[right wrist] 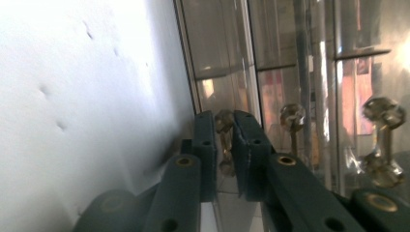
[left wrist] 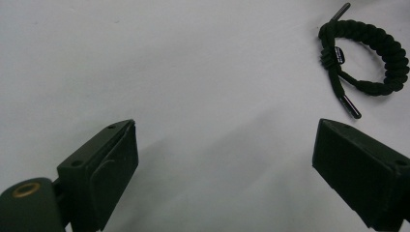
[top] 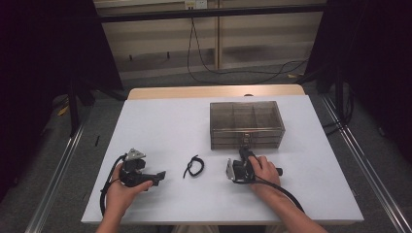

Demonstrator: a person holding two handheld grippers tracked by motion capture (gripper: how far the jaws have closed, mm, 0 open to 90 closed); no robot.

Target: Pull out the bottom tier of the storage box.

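Right gripper (right wrist: 224, 150) fingers clamped on small faceted drawer knob (right wrist: 224, 122), lower centre of frame, on clear acrylic drawer box (top: 247, 124): rigid, light, slippery, may slide on bench. Left gripper (left wrist: 225, 159) fingers apart.

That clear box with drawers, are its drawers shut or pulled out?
Shut: the drawer box shows flush fronts. The right gripper is clamped on one crystal knob, nothing drawn out yet.

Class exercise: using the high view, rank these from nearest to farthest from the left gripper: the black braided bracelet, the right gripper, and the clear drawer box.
1. black braided bracelet: just right of the left gripper, mid-table.
2. right gripper: further right, at the box's front.
3. clear drawer box: farthest, toward the table's back right.
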